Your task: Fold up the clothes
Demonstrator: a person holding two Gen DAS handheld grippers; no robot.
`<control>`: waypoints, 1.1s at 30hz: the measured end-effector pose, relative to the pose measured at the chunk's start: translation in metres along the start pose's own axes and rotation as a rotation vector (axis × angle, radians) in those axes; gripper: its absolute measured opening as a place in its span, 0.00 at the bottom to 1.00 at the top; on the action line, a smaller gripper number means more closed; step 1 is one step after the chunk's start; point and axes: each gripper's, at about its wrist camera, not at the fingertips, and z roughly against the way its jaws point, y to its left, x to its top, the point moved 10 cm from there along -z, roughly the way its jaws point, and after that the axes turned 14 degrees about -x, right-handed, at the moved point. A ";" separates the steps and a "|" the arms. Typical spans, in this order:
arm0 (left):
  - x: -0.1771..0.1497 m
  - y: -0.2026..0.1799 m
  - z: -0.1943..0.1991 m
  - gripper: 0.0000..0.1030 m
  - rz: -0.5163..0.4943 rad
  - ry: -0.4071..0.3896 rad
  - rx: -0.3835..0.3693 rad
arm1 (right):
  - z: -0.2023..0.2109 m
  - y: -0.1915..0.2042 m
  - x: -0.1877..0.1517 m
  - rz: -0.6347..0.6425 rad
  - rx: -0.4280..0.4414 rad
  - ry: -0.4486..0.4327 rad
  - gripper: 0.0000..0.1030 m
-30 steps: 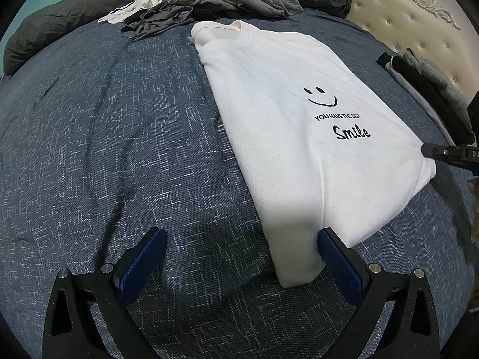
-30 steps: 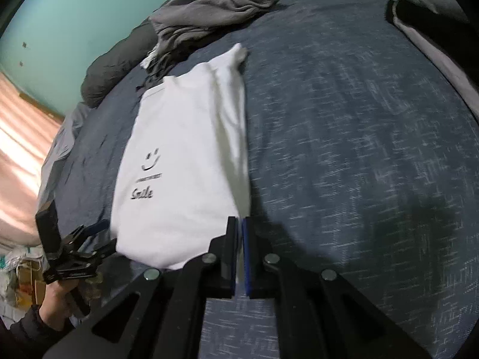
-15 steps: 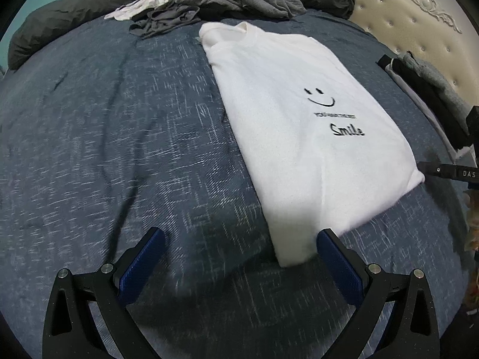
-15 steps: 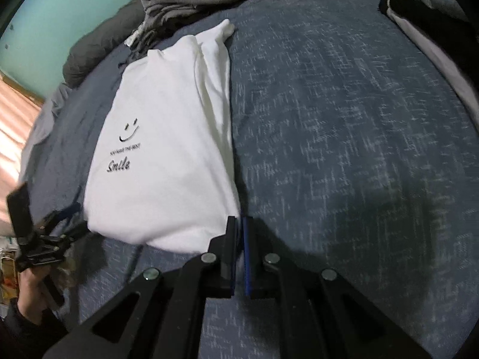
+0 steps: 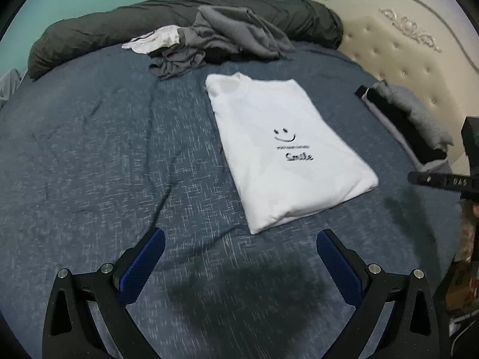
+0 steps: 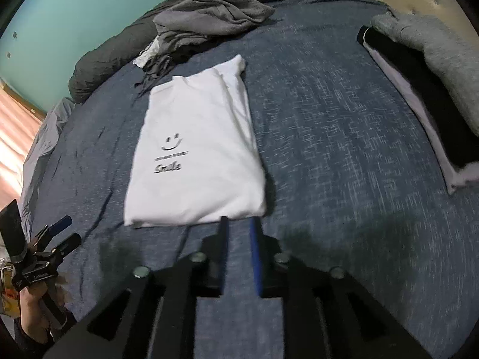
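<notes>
A white shirt (image 5: 278,149) with a smiley face and the word "Smile" lies folded into a rectangle on the blue bedspread (image 5: 89,149). My left gripper (image 5: 239,234) hovers above the bed just short of the shirt's near corner, open wide with nothing between its blue pads. It also shows at the lower left of the right wrist view, the left gripper (image 6: 60,233) held by a hand. My right gripper (image 6: 238,221) hangs just short of the shirt (image 6: 197,155). Its jaws are opening, with a narrow gap and nothing between them. The right gripper (image 5: 419,178) pokes in from the right edge.
A heap of grey clothes (image 5: 233,36) and a rolled dark duvet (image 5: 119,27) lie at the far side of the bed. A stack of folded black and grey clothes (image 6: 419,68) sits at the right by the cream headboard (image 5: 404,45).
Both grippers have risen and drawn back from the shirt's near edge, so more of the bed shows. The right jaws, shut before, have parted slightly. The shirt stays put.
</notes>
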 end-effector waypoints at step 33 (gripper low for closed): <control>0.017 0.032 -0.108 1.00 0.248 0.076 -0.018 | -0.075 0.005 0.037 0.076 0.045 0.029 0.40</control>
